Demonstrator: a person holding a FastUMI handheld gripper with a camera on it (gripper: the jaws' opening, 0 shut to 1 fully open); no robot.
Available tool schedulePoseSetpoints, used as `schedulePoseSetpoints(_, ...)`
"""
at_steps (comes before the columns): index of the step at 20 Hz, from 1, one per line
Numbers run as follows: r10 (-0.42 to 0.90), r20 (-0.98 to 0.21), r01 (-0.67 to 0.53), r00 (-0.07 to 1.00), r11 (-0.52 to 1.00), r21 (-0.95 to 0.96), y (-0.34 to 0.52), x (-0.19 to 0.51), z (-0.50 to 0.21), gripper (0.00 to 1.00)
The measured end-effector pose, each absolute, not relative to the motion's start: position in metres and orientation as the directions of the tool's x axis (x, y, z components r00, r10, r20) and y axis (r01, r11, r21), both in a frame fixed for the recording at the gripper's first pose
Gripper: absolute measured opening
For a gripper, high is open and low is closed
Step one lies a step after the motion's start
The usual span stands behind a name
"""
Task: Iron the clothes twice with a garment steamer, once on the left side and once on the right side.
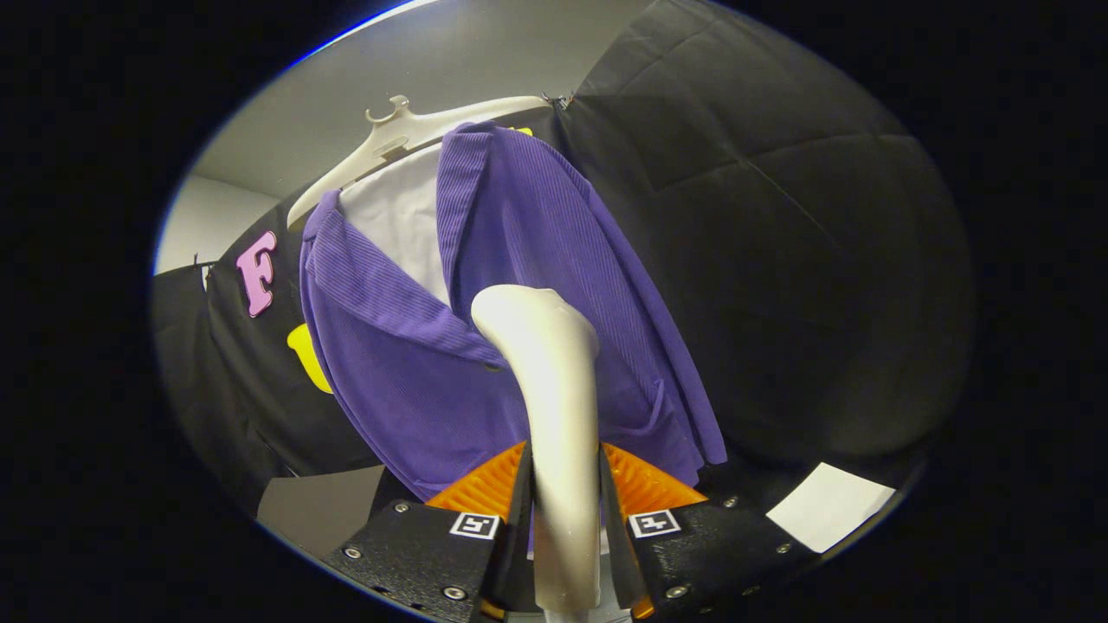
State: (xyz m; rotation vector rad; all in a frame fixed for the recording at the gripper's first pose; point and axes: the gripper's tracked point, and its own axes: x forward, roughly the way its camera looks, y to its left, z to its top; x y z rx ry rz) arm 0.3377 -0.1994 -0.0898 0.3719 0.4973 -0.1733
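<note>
A purple ribbed jacket hangs on a pale hanger against the booth's black wall, with white cloth showing at its open neck. A cream garment steamer stands upright between the fingers of my gripper, which is shut on its handle. The steamer's head rises ahead of the fingers and lies over the middle front of the jacket, near the lapel; whether it touches the cloth I cannot tell.
Black quilted cloth forms the wall to the right of the jacket. A grey ceiling is above the hanger. Below, a grey patch lies left of the fingers and a white one right of them.
</note>
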Motion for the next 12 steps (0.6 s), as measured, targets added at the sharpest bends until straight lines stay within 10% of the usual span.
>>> schedulePoseSetpoints(12,-0.080,-0.630,0.293,0.773,0.925,0.242,-0.195,0.286,-0.167,0.40)
